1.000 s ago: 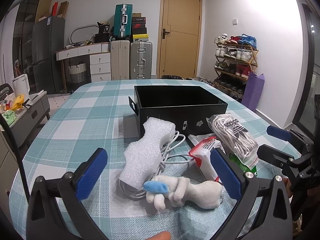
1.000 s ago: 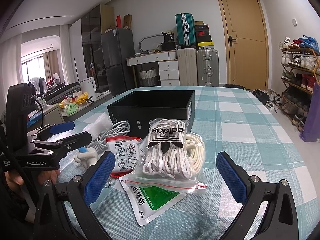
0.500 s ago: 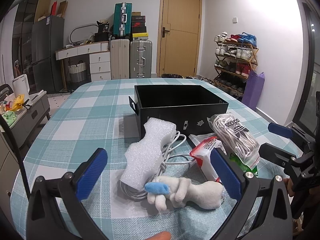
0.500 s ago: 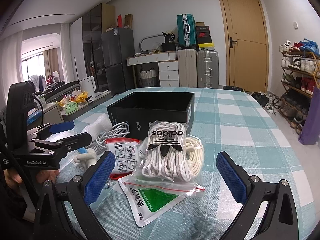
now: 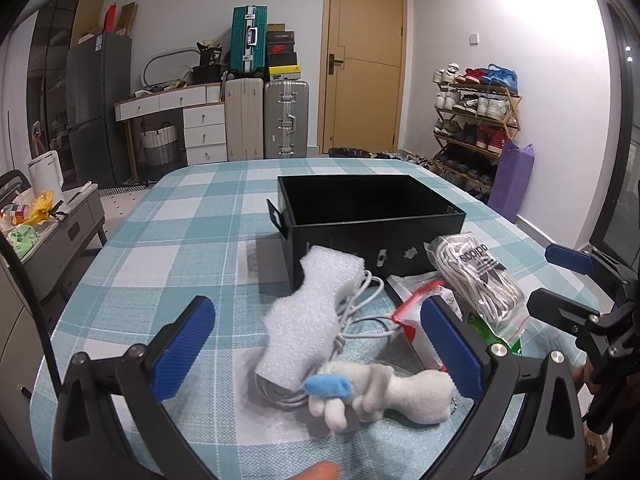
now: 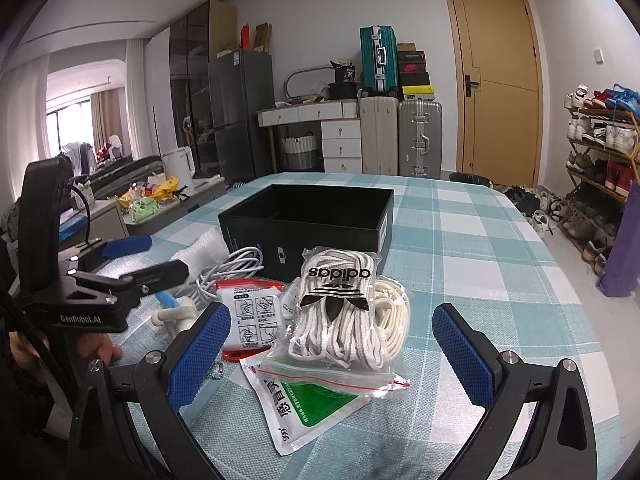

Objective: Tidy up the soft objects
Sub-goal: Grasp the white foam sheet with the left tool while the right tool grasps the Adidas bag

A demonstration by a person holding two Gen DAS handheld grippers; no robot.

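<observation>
Nothing gripped yet; left gripper hovering low over the bench with fingers spread wide and empty; right gripper likewise, fingers well apart, clamped on nothing; soft things heaped just in front of the open black box, box apparently empty, though its floor is too dark to be sure; straight ahead of the left gripper, inside its span, a white plush toy with a blue tip, long axis lying crosswise, roughly from one finger toward the other; just behind it a white foam block running away toward the box, resting on a coil of white cable; ahead of the right gripper, a clear bag of white shoelaces lying lengthwise toward the box, atop a green-printed pouch, with a red-edged packet just beside on the left; plush nearer the left hand, laces nearer the right; probably a turn of the left wrist needed to close across the toy's narrow middle rather than along its length; the laces bag already sitting squarely between the right fingers.
</observation>
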